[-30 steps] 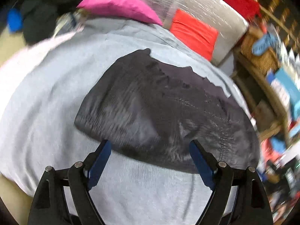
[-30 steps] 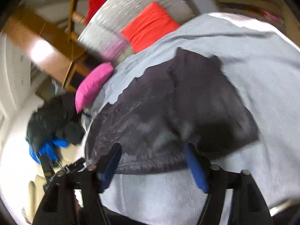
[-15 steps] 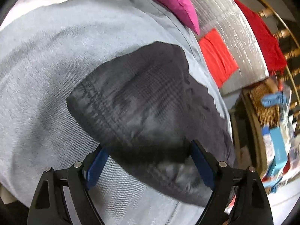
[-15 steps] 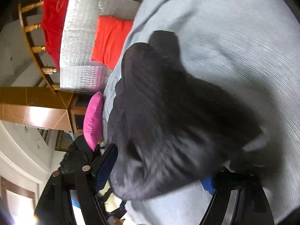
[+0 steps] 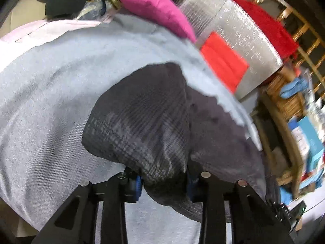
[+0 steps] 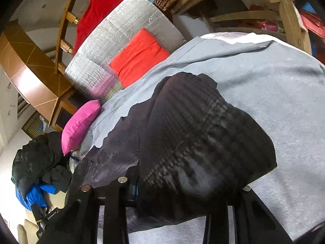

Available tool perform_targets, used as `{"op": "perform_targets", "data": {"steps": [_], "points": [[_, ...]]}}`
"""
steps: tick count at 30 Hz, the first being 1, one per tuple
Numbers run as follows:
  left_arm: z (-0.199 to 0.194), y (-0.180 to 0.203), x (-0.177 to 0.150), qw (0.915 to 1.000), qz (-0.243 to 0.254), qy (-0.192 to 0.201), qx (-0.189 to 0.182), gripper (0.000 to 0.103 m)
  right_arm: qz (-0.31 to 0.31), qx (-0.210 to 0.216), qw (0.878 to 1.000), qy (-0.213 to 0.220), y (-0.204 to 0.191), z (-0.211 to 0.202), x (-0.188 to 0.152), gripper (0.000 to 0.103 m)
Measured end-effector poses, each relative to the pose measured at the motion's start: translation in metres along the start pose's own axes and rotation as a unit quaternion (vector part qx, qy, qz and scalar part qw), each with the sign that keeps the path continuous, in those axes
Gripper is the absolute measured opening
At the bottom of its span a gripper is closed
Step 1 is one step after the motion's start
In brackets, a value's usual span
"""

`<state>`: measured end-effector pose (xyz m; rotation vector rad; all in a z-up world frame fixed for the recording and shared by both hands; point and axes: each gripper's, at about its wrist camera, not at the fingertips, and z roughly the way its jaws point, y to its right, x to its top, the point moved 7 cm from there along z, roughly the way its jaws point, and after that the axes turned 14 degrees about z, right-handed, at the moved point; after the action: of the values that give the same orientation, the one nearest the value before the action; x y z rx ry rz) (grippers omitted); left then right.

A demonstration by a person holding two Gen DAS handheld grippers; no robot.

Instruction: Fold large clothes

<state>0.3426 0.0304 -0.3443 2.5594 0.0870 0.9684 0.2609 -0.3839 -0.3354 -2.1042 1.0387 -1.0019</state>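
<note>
A dark charcoal garment (image 5: 146,118) lies on a light grey sheet (image 5: 50,85) that covers the bed. In the left wrist view my left gripper (image 5: 163,181) is shut on the garment's near edge, with bunched cloth lifted between the jaws. In the right wrist view the same garment (image 6: 195,146) drapes over my right gripper (image 6: 182,191), which is shut on its other near edge; the right finger is hidden under cloth. A fold of the garment stands up off the grey sheet (image 6: 274,85).
A pink cushion (image 5: 156,10) and a silver foil pad with a red cushion (image 5: 223,61) lie at the bed's far side. A wooden rail and wicker shelf (image 5: 284,93) stand on the right. Dark and blue clothes (image 6: 38,168) are piled beyond the bed's left end.
Both grippers were open over the garment's near edge one second ago; they have closed on it and raised the cloth into a fold.
</note>
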Motion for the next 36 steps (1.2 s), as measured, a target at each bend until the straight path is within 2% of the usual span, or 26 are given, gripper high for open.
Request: {"op": "perform_targets", "data": {"steps": [1,2,3,5,7,9,12,15,17,19,20,22,24,25,26,27,28,31,36], "points": [[0.007,-0.003,-0.004,0.9998,-0.006,-0.020,0.006,0.047,0.021,-0.009,1.000,-0.019,0.011,0.008,0.001,0.038],[0.012,-0.006,-0.007,0.9994,-0.013,-0.032,0.009,0.056,0.042,-0.016,0.998,-0.037,0.020,0.016,0.000,0.044],[0.015,-0.009,-0.009,0.9990,-0.020,-0.037,0.015,0.060,0.055,-0.018,0.997,-0.047,0.024,0.022,0.002,0.050],[0.012,-0.010,-0.009,0.9986,-0.024,-0.044,0.019,0.065,0.074,-0.017,0.996,-0.056,0.025,0.020,0.003,0.059],[0.003,-0.007,-0.011,0.9980,-0.009,-0.053,0.034,0.069,0.074,-0.023,0.995,-0.066,0.026,0.015,0.001,0.062],[-0.013,-0.005,-0.015,0.9975,0.005,-0.043,0.056,0.069,0.072,-0.033,0.994,-0.075,0.033,0.005,-0.004,0.067],[-0.036,0.003,-0.017,0.9948,0.046,-0.001,0.091,0.071,0.067,-0.040,0.992,-0.094,0.045,-0.021,-0.012,0.068],[-0.065,0.017,0.001,0.9849,0.097,0.055,0.133,0.072,0.028,-0.043,0.994,-0.097,0.040,-0.044,-0.019,0.068],[-0.074,0.019,0.016,0.9786,0.119,0.079,0.148,0.080,-0.007,-0.029,0.996,-0.085,0.027,-0.058,-0.019,0.068],[-0.075,0.028,0.024,0.9730,0.147,0.089,0.154,0.081,-0.029,-0.010,0.998,-0.058,0.014,-0.070,-0.012,0.068],[-0.070,0.030,0.024,0.9725,0.155,0.081,0.154,0.081,-0.040,0.001,0.998,-0.043,0.005,-0.073,-0.007,0.068],[-0.057,0.029,0.019,0.9722,0.171,0.049,0.153,0.081,-0.048,-0.005,0.998,-0.033,-0.003,-0.065,-0.001,0.068],[-0.031,0.029,0.006,0.9686,0.185,-0.001,0.166,0.081,-0.046,-0.009,0.998,-0.038,-0.005,-0.046,0.001,0.068],[-0.008,0.025,-0.005,0.9631,0.198,-0.045,0.177,0.081,-0.040,-0.021,0.998,-0.047,0.000,-0.034,0.001,0.068],[0.008,0.023,-0.010,0.9584,0.207,-0.067,0.185,0.085,-0.034,-0.047,0.996,-0.061,0.009,-0.018,0.000,0.068],[0.009,0.020,-0.016,0.9563,0.211,-0.068,0.190,0.087,-0.031,-0.067,0.995,-0.073,0.018,-0.005,-0.003,0.068],[0.006,0.019,-0.015,0.9548,0.214,-0.053,0.199,0.090,-0.035,-0.070,0.994,-0.075,0.020,-0.002,-0.005,0.068],[-0.005,0.020,-0.012,0.9548,0.216,-0.054,0.197,0.090,-0.081,-0.089,0.991,-0.057,0.007,-0.014,-0.009,0.067],[-0.049,0.044,-0.007,0.9500,0.238,0.012,0.202,0.090,-0.130,-0.084,0.987,-0.035,-0.013,-0.040,-0.024,0.067]]}}
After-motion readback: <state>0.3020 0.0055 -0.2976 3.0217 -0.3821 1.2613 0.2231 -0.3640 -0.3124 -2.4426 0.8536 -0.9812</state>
